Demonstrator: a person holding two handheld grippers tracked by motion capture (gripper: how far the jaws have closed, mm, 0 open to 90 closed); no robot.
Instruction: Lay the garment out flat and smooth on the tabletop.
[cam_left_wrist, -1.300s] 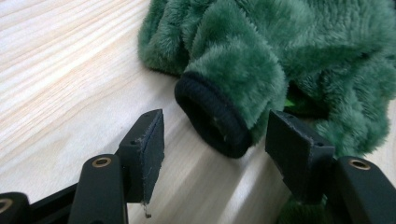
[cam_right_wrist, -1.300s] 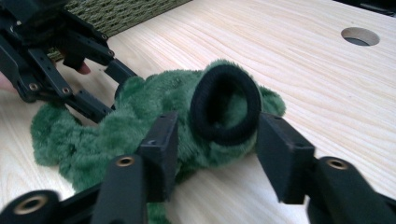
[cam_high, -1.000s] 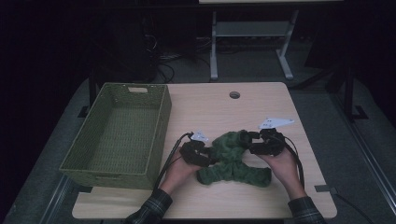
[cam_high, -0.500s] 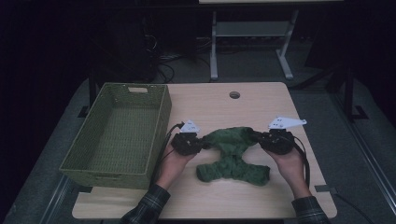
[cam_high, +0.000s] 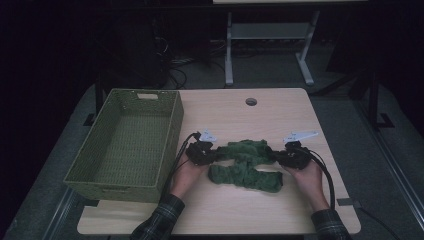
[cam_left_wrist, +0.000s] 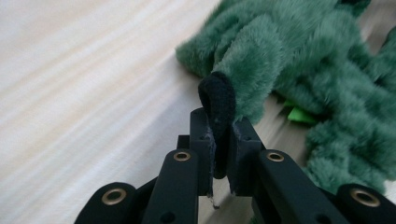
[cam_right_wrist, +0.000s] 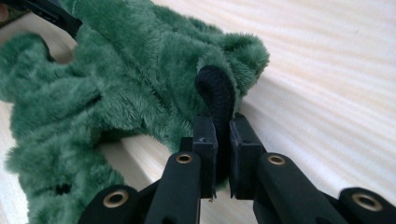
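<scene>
Stretched between the left hand-held gripper (cam_high: 209, 155) and right hand-held gripper (cam_high: 281, 157): green fleece garment (cam_high: 246, 162) on tabletop (cam_high: 280, 115), each having just closed on a black-edged end. Left of it, green basket (cam_high: 171, 136), nothing inside.

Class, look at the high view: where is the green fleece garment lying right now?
The garment lies on the table's near middle, right of the basket, stretched between the left gripper and right gripper.

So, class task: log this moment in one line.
left gripper: shut on black trim | right gripper: shut on black trim | fuzzy green fabric garment: stretched between | green woven basket: empty
</scene>
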